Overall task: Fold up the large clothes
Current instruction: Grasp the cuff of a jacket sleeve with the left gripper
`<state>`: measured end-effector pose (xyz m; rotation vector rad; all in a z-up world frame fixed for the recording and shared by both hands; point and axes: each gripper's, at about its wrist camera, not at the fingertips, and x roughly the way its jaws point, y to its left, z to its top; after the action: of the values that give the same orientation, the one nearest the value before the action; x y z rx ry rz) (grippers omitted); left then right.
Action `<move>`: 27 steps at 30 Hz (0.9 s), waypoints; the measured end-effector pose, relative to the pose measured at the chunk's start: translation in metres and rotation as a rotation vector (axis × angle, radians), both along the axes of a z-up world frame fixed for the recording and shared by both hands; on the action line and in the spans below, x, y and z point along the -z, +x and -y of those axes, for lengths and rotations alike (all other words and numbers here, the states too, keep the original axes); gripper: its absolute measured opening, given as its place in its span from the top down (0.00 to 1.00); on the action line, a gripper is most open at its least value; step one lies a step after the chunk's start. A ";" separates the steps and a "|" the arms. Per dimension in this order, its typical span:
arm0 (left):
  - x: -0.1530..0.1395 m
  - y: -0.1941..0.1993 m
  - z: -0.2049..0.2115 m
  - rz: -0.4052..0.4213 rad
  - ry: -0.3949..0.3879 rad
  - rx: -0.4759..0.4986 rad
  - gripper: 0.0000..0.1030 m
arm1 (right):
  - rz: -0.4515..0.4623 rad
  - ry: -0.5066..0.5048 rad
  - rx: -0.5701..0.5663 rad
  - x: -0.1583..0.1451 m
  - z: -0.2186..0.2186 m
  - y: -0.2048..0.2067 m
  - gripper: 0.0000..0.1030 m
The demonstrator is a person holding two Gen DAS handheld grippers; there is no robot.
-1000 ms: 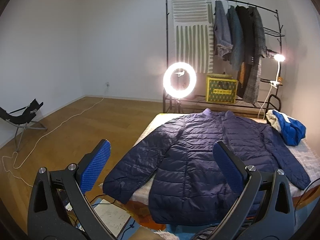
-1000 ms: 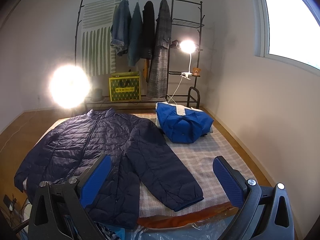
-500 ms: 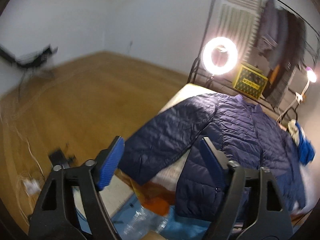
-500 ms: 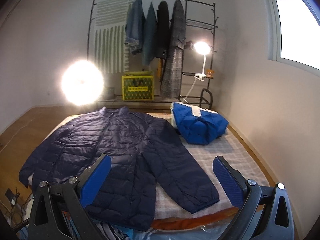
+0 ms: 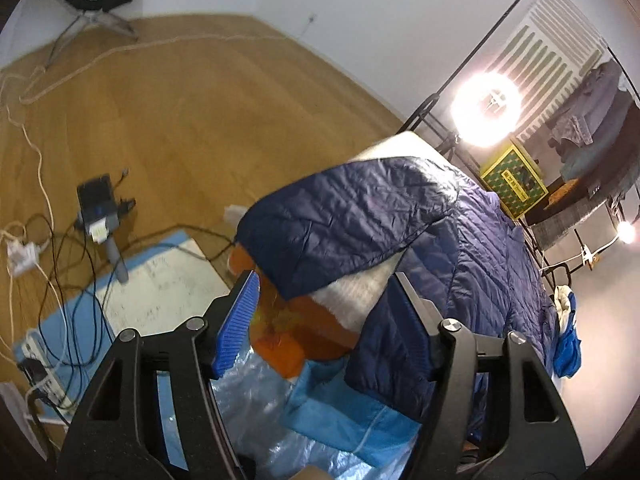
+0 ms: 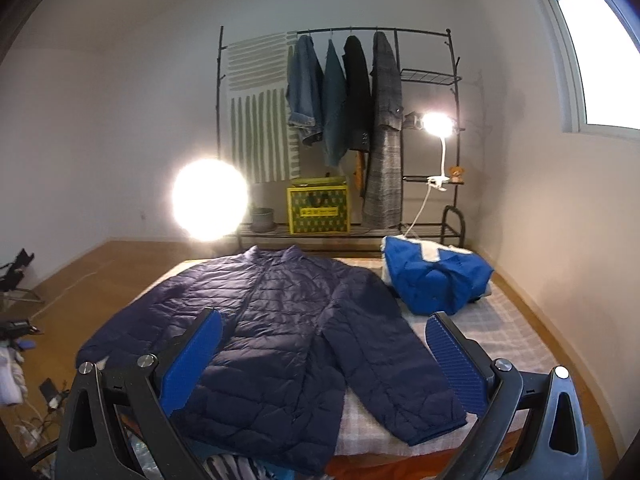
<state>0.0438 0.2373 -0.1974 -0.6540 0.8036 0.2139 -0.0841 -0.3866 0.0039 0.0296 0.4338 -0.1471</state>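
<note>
Off to the left of my left tongs (image 5: 320, 312) lies the wooden floor (image 5: 200, 100) with its tangle of black and white cables (image 5: 60, 248), none of which I need. These tongs point steeply down at the near left corner of the bed (image 5: 356, 300), and their jaws have just been closing to a middling gap; nothing is pinched yet, though the hem corner of the navy quilted puffer jacket (image 5: 400, 220) sits right by the right-hand pad, and its left sleeve hangs over the mattress edge just ahead of the left one. I judge I have come in low here because that sleeve and hem are the loose ends a first fold has to start from. My right tongs (image 6: 320, 360) hover with jaws wide apart and empty, looking along the jacket, which lies flat and face up across the bed, collar at the far end and its right sleeve stretched toward my right-hand pad. Spread like that, it is ready to be folded inward. Farther ahead and to the right sits a bright blue and white jacket (image 6: 436, 276), bundled near the far corner, probably set aside to keep the folding space free.
</note>
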 end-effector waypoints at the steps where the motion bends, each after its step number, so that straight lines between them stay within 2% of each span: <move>1: 0.005 0.000 -0.002 -0.008 -0.015 -0.008 0.34 | -0.003 0.008 -0.007 0.001 0.001 -0.002 0.00; 6: 0.033 0.000 -0.018 -0.029 -0.139 -0.055 0.34 | -0.032 0.024 -0.037 0.007 -0.002 -0.004 0.00; 10: 0.057 0.020 -0.026 -0.060 -0.204 -0.056 0.34 | -0.023 0.013 -0.023 0.006 -0.007 -0.002 0.00; 13: 0.082 0.040 -0.036 -0.084 -0.287 -0.075 0.34 | -0.034 0.011 -0.014 0.005 -0.011 0.004 0.00; 21: 0.151 0.086 -0.056 -0.144 -0.433 -0.119 0.34 | -0.113 -0.077 -0.027 0.015 -0.042 0.053 0.00; 25: 0.174 0.096 -0.066 -0.147 -0.492 -0.153 0.34 | -0.137 -0.094 -0.067 0.019 -0.061 0.071 0.00; 26: 0.177 0.096 -0.068 -0.143 -0.509 -0.155 0.34 | -0.145 -0.105 -0.077 0.021 -0.066 0.077 0.00; 27: 0.181 0.097 -0.068 -0.134 -0.534 -0.155 0.40 | -0.149 -0.114 -0.084 0.023 -0.070 0.079 0.00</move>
<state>0.1409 0.3057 -0.3779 -1.2171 0.9482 0.1854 -0.0048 -0.3162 -0.0192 -0.1118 0.5743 -0.0918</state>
